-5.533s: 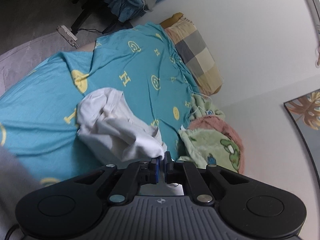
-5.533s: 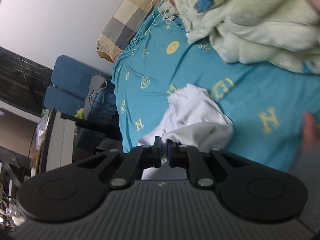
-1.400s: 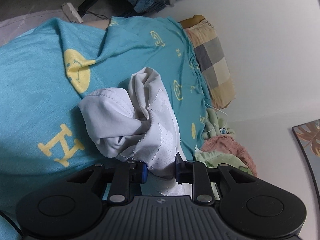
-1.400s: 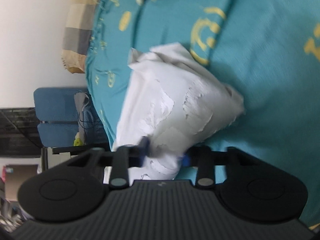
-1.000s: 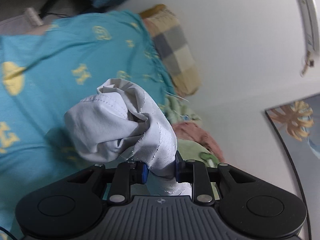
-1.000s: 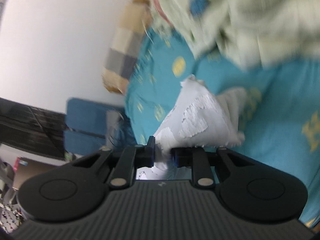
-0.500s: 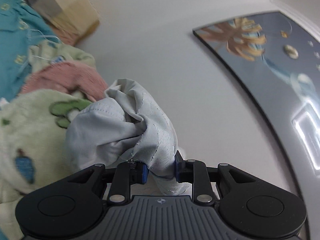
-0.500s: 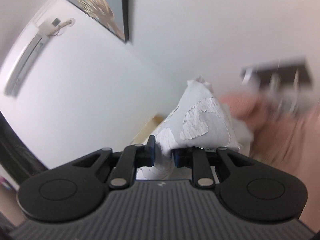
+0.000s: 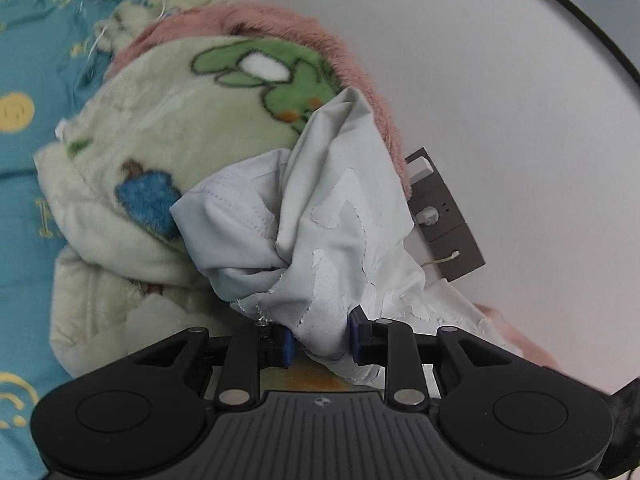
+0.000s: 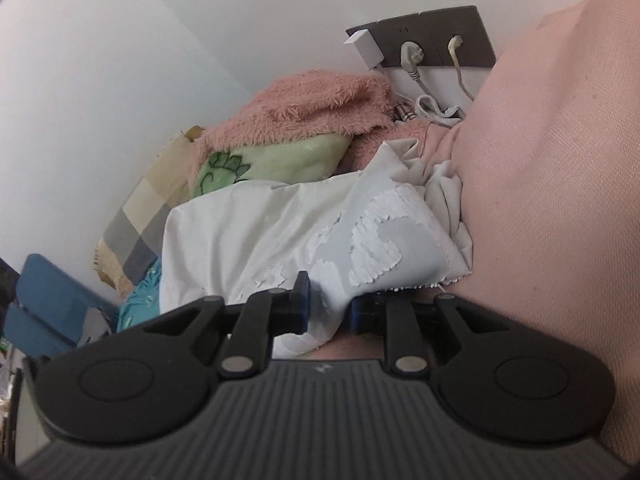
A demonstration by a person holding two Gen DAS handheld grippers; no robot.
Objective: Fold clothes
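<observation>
A bundled white garment with torn white print patches hangs in front of the blanket pile. My left gripper has its blue pads on a thick fold of it, and its jaws are opening slightly with the cloth still between them. In the right wrist view the same white garment lies stretched over the blankets. My right gripper is shut on its near edge. The cloth hides the inner faces of both pairs of pads.
A green cartoon fleece blanket and a pink fuzzy blanket are piled by the wall. A grey socket strip with plugs is behind them. Pale pink fabric fills the right. Teal sheet, plaid pillow.
Both grippers have swung the bundled garment away from the teal sheet over to the blanket pile and the wall with sockets. The grips on the cloth have held throughout.
</observation>
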